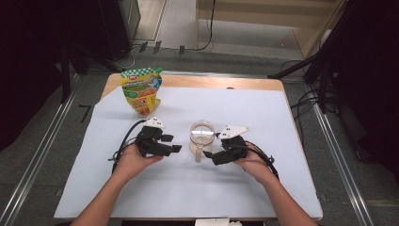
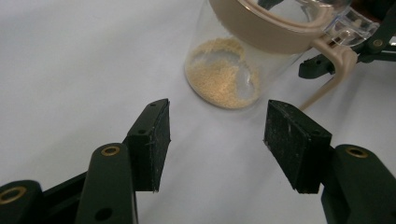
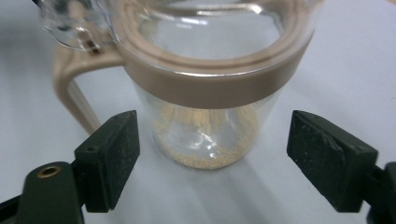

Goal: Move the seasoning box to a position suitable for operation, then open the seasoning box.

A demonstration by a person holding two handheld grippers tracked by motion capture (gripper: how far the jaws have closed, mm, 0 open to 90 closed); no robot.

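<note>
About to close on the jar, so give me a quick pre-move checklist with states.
1. Right tongs open, jar between the pads, untouched: ok.
2. Left tongs open, short of the jar: ok.
3. Jar upright on the white sheet: ok.
4. Beige handle outside the right tongs' gap: ok.
5. Pouch well away from both hands: ok.
6. Clear lid piece seated or loose: cannot tell.

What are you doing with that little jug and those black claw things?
A person holds a gripper in each hand over a white sheet. Between them stands a clear jug with a tan rim and handle and a little heap of tan grains at the bottom. The right gripper is open with its jaws either side of the jug, not pressing on it. The left gripper waits open beside it. A colourful pouch stands farther back.
</note>
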